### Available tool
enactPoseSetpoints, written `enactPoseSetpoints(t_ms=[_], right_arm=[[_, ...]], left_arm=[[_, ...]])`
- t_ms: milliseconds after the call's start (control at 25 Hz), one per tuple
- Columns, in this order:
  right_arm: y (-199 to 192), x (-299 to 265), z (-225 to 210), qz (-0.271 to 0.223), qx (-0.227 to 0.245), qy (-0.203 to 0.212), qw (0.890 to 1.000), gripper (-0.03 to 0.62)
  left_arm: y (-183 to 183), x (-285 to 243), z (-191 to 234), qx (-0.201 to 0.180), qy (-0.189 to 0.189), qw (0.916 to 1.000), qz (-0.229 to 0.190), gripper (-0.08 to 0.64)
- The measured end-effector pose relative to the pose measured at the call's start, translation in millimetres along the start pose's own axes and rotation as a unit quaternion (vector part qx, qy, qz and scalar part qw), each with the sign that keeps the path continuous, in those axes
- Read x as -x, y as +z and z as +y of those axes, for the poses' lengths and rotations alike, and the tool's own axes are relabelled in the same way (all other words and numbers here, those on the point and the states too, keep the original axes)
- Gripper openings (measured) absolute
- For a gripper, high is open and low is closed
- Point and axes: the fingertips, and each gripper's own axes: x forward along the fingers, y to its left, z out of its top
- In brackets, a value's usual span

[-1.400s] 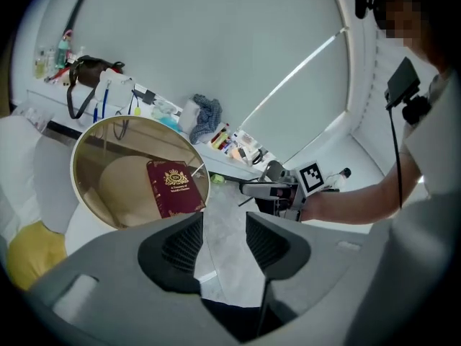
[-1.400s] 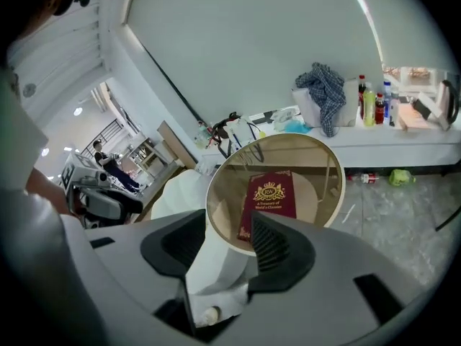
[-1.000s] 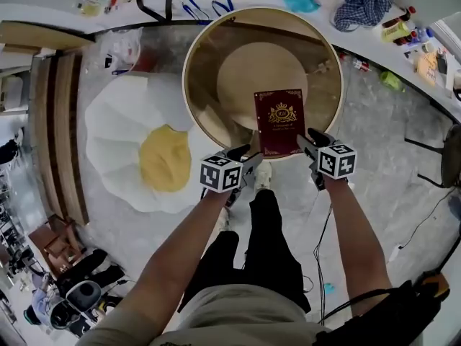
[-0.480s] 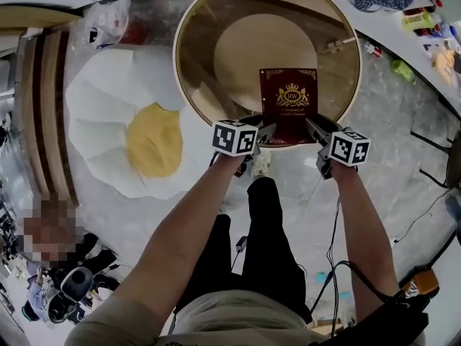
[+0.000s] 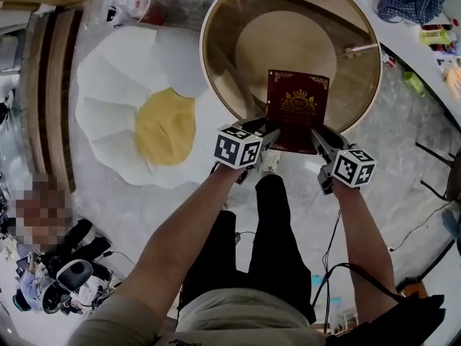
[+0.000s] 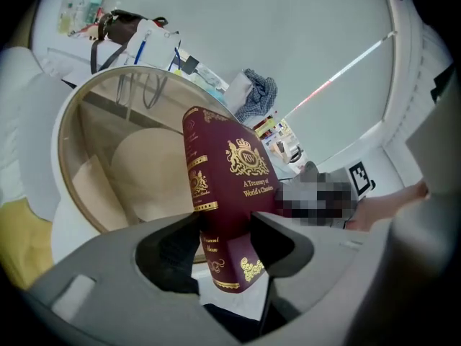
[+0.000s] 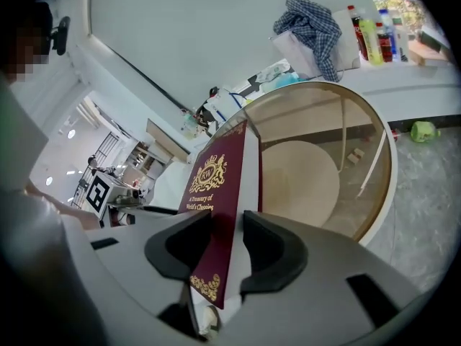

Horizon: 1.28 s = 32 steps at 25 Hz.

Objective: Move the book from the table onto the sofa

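Between both newly lowered tongs sits the maroon gold-stamped hardback book [image 5: 297,114]. The left tongs [image 6: 225,225] straddle it, jaws fully spread, while the right tongs [image 7: 227,229], just closing, pinch its edge, seemingly for lifting.

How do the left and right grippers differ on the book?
The left gripper straddles the book's spine corner, the right gripper its page-edge corner. Left fingers stand wide, having just been opening; right fingers sit narrower, having just been closing, and whether they press yet is unclear. Shared: both have the book between their fingers, at its near end over the table rim.
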Motion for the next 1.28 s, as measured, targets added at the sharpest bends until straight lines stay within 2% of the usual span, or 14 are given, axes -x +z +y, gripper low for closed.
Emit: enactPoseSetpoints(t_ms=[360, 720, 920, 1120, 1280], right_arm=[[-50.0, -45.4, 109.6, 0.030, 0.033, 0.041, 0.998, 0.141], [-108.6, -110.3, 195.6, 0.079, 0.071, 0.083, 0.991, 0.140], [-163.2, -169.2, 246.1, 0.130, 0.102, 0.113, 0.980, 0.138], [-217.9, -226.6, 264.7, 0.194, 0.128, 0.131, 0.964, 0.133], [-259.7, -272.2, 266.6, 0.227, 0.138, 0.133, 0.955, 0.135]], left_arm=[[-51.2, 108.6, 50.9, 0.015, 0.042, 0.9980, -0.044, 0.213], [-111.8, 196.8, 115.1, 0.063, 0.087, 0.9903, -0.089, 0.213], [-163.1, 248.5, 174.9, 0.105, 0.122, 0.9798, -0.118, 0.213], [-217.5, 268.5, 229.8, 0.156, 0.150, 0.9657, -0.143, 0.213], [-268.7, 265.4, 270.3, 0.182, 0.154, 0.9615, -0.136, 0.213]])
